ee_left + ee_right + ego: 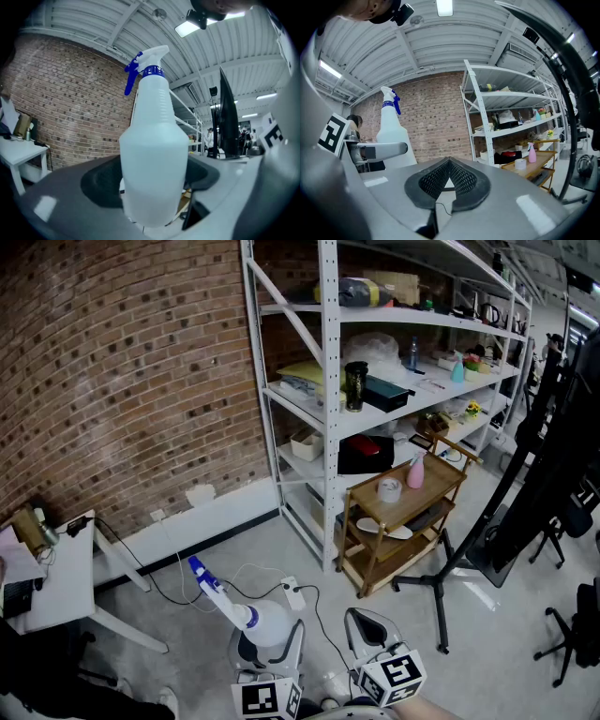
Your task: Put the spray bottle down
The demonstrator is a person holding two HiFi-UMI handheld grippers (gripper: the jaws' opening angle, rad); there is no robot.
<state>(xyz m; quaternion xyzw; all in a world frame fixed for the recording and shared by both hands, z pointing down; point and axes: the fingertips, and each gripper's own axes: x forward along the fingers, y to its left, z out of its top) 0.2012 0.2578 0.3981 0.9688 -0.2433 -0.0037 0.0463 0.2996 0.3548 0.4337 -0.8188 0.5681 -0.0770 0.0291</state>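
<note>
At six o'clock in the head view, the left gripper [271, 645] has its fingers clamped around the upright spray bottle [265, 622], held above the floor [487, 634]; just right of it, the right gripper [367, 626] has its fingers together, empty.

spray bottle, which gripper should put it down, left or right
Left. The left gripper has the spray bottle clamped between its jaws, so it probably only needs to lower it and let go. The right gripper is shut with nothing in it, beside the left one.
</note>
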